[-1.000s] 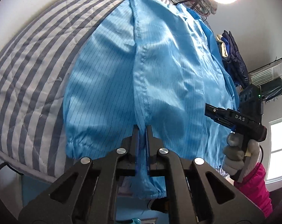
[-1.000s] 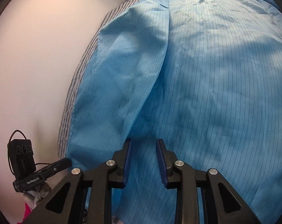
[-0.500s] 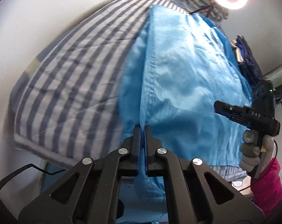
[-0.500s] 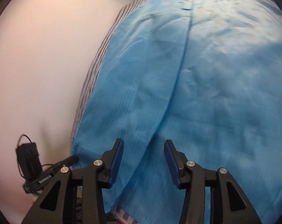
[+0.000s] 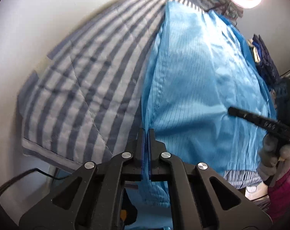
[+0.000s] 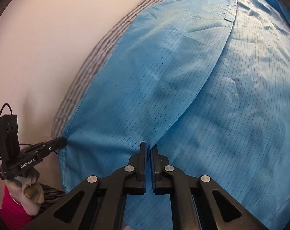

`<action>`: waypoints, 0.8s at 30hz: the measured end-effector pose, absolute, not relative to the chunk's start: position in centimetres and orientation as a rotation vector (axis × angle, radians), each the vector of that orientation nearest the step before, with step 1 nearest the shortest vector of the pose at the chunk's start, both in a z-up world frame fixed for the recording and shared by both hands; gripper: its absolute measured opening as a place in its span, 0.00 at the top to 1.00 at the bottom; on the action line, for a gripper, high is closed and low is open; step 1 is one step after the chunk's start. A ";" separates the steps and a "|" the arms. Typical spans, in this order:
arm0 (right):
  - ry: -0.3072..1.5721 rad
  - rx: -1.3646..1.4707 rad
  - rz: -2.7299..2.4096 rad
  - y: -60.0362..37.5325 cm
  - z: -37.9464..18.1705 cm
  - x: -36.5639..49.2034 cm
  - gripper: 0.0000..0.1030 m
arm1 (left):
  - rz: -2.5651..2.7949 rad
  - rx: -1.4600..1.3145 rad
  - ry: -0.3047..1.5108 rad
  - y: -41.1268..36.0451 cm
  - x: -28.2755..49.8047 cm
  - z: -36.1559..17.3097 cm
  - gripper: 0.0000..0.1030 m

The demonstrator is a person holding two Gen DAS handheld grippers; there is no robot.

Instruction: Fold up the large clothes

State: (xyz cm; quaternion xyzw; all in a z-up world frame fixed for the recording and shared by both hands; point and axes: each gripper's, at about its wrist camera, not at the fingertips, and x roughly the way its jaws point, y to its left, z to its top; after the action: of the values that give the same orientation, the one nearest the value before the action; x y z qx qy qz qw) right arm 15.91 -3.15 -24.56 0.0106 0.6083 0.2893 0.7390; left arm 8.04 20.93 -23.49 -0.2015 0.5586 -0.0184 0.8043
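only the left view shows the striped quilt (image 5: 83, 88) beside the garment (image 5: 198, 88).

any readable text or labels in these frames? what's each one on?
"GenRobot.AI": white print on the side of the left gripper, seen in the right wrist view.
White lettering on the right gripper in the left wrist view: too blurred to read.
Blue garment and striped bedcover: no text visible.
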 end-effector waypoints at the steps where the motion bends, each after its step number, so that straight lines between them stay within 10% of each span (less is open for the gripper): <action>1: 1.329 0.017 0.625 -3.4 -24.3 16.0 0.96 | -0.037 -0.426 1.193 20.9 8.0 -23.4 1.00; 8: 1.158 -0.035 0.645 -2.6 -18.7 16.4 0.72 | -0.066 -0.468 1.140 21.2 7.9 -21.6 0.99; 12: 1.154 -0.074 0.660 -0.6 -18.4 17.1 0.72 | -0.076 -0.473 1.178 20.7 8.4 -22.3 0.88; 24: 1.232 -0.137 0.580 6.3 -26.4 20.8 0.76 | -0.004 -0.447 1.176 21.8 8.6 -23.8 0.99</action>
State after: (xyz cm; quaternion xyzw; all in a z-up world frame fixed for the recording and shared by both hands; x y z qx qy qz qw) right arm 20.83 6.29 -26.45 -0.0632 0.5690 0.2677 0.7750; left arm 8.57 21.77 -23.79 -0.2089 0.5501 -0.0021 0.8085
